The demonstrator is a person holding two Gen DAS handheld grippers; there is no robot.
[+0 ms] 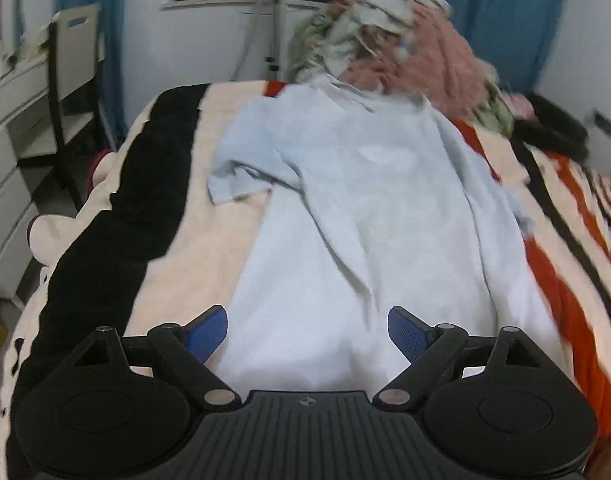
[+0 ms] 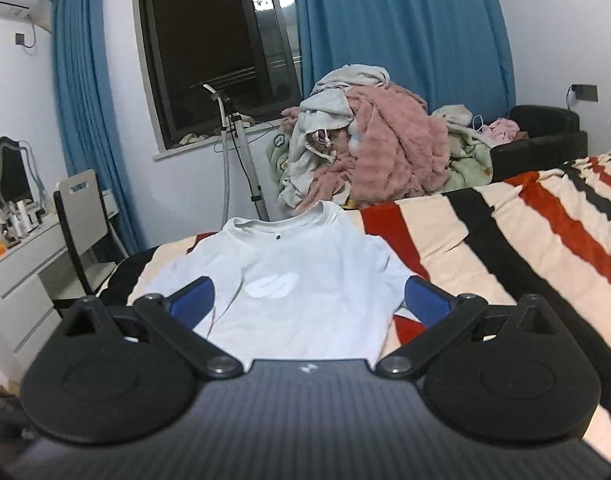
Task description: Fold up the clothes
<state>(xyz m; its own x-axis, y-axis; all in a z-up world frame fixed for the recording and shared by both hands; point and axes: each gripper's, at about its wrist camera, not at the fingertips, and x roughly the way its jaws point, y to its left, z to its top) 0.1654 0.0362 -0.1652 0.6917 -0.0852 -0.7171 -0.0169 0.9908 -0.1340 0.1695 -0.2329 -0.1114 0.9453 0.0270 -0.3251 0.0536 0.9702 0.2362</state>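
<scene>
At the left stood a white desk (image 2: 21,256) and chair (image 2: 79,220). The pale blue T-shirt (image 1: 345,208) lay flat on the striped bed (image 2: 525,232), collar toward the clothes pile (image 2: 369,148). The left claw (image 1: 307,330) and the right claw (image 2: 308,300) each gaped wide above its hem, holding nothing.

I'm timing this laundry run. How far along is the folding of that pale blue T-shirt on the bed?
Done: the pale blue T-shirt is laid out front up on the striped blanket, collar toward the window.
In hand: nothing; the left gripper and right gripper are both open, above the shirt.
Left: every fold. One sleeve is still rumpled, and the clothes pile looks untouched.
</scene>
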